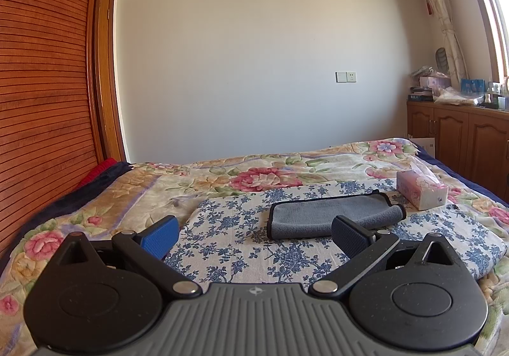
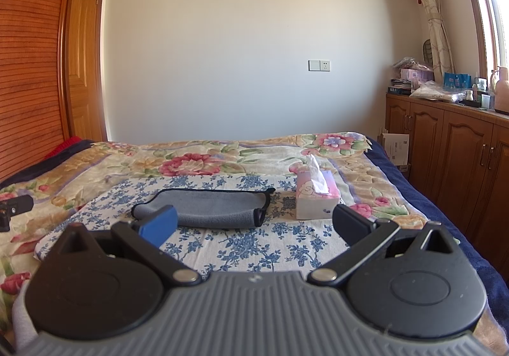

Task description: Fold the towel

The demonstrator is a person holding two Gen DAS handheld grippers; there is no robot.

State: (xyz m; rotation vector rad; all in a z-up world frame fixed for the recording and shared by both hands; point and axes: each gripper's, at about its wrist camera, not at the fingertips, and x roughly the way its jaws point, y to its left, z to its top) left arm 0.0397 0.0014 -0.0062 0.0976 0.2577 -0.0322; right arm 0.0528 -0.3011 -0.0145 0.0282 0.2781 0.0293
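Observation:
A grey towel with a black hem point(image 1: 331, 214) lies folded into a long strip on a blue-flowered white cloth point(image 1: 241, 244) on the bed. It also shows in the right wrist view point(image 2: 213, 208). My left gripper point(image 1: 254, 236) is open and empty, held above the cloth just in front of the towel. My right gripper point(image 2: 254, 227) is open and empty, in front of the towel's right end. Neither touches the towel.
A pink tissue box point(image 1: 421, 193) stands right of the towel, also in the right wrist view point(image 2: 315, 200). A floral quilt point(image 2: 203, 161) covers the bed. Wooden cabinets point(image 2: 451, 152) stand at the right, a slatted wooden wardrobe point(image 1: 41, 101) at the left.

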